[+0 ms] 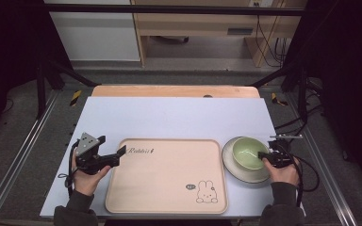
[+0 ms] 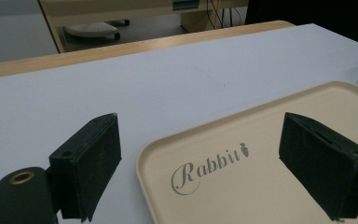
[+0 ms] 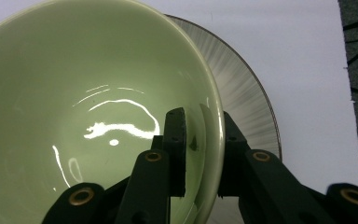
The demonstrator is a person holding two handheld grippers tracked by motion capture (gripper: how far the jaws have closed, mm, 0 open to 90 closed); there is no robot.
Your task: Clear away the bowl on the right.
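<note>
- The glossy pale green ceramic bowl (image 1: 248, 152) is sitting on a round white plate with a dark rim and fine radial streaks (image 1: 231, 165), near the right edge of the table, just right of the tray.
- The right gripper (image 3: 204, 154) is closing its two black jaws on the bowl's right-hand wall, one jaw inside and one outside, with the rim pinched between them.
- The left gripper (image 2: 200, 163) is hovering over the tray's far-left corner with its jaws spread wide and nothing between them.
- The flat beige rectangular plastic tray with rounded corners (image 1: 165, 188) is lying at the near middle of the table, printed with "Rabbit" lettering (image 2: 209, 167) at its far-left corner and a rabbit drawing (image 1: 206, 193) at its near-right corner.
- A pale lavender sheet (image 1: 179, 117) is covering the table, leaving a bare wooden strip (image 1: 169, 90) along the far edge.
- The far half of the sheet is lying open, as is the strip along the left edge beside the left hand (image 1: 86, 181).
- Grey floor, metal rails (image 1: 19, 155) and black cables (image 1: 311, 169) are flanking the table; light wooden furniture (image 1: 193, 23) is standing beyond.
</note>
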